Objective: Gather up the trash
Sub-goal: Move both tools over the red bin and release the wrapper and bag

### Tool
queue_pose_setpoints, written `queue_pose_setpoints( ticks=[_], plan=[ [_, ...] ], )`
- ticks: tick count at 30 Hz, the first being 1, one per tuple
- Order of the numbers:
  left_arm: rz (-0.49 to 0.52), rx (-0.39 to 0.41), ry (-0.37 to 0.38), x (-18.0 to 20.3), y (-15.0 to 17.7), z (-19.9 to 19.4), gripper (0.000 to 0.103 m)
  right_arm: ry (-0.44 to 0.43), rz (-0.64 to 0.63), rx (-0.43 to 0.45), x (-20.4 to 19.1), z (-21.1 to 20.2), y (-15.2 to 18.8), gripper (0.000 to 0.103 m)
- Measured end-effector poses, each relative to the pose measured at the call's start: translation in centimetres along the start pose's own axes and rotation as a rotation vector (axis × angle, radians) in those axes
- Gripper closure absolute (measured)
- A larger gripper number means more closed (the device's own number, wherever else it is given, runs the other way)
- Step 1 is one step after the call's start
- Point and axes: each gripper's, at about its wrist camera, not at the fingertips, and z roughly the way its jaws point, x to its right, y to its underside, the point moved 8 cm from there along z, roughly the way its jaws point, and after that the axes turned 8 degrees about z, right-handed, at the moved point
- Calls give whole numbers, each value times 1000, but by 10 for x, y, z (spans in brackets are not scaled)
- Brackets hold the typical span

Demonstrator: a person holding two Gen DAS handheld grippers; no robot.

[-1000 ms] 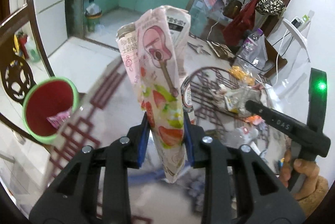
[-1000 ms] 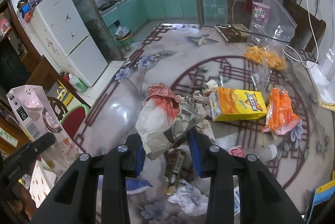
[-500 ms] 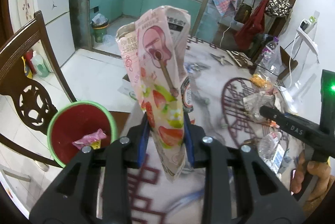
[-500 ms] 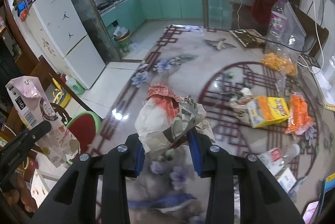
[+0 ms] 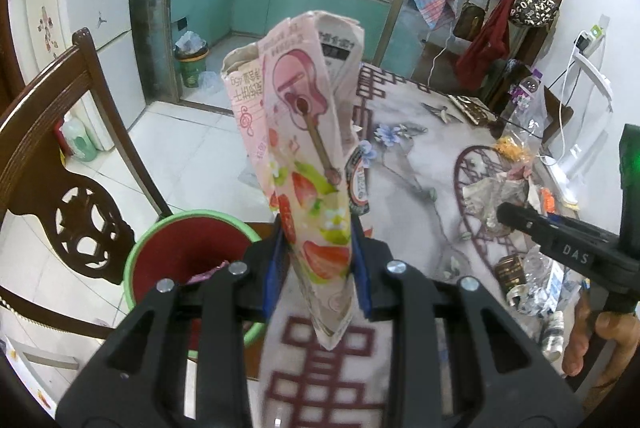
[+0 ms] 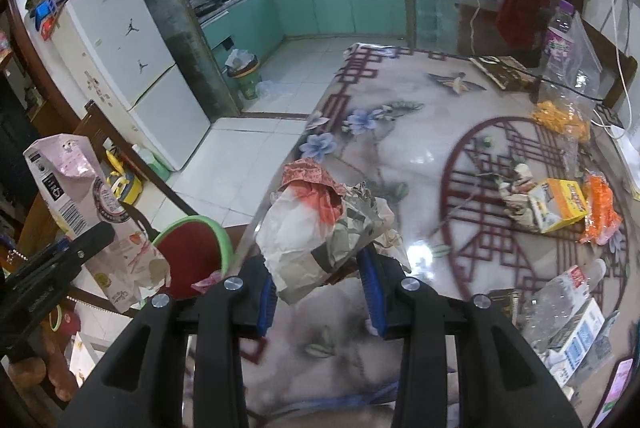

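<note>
My left gripper (image 5: 318,268) is shut on a tall pink snack bag (image 5: 300,132) printed with a guitar and strawberries; the bag stands upright over the table's edge. Just left and below it sits a red bin with a green rim (image 5: 188,252), holding a pink wrapper. My right gripper (image 6: 320,284) is shut on a crumpled wad of paper wrappers (image 6: 320,228), white, orange and grey, held above the table's left edge. In the right wrist view the same bin (image 6: 192,244) lies to the left, with the left gripper and the pink bag (image 6: 84,204) beside it.
More trash lies on the patterned table (image 6: 400,156): a yellow box (image 6: 560,204), orange packets (image 6: 600,208), a clear bottle (image 6: 560,304) and a white carton (image 6: 580,344). A dark wooden chair (image 5: 60,164) stands by the bin. A fridge (image 6: 120,48) and a green kitchen bin (image 6: 244,76) stand beyond.
Both grippers have carried their loads left, from over the table's cluttered middle to its left edge. The red bin now sits close beneath and beside the left gripper.
</note>
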Motion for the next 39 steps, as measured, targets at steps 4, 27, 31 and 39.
queue_pose_setpoints(
  ticks=[4, 27, 31, 39],
  plan=[
    [-21, -8, -7, -21, 2, 1, 74, -15, -28, -13, -25, 6, 3, 68],
    [-134, -69, -96, -105, 27, 19, 76, -120, -194, -137, -138, 67, 27, 67],
    [-163, -89, -104, -122, 30, 27, 79, -128, -218, -167, -151, 84, 31, 67],
    [-200, -76, -134, -147, 25, 26, 79, -171, -265, -260, -179, 121, 44, 66]
  ],
)
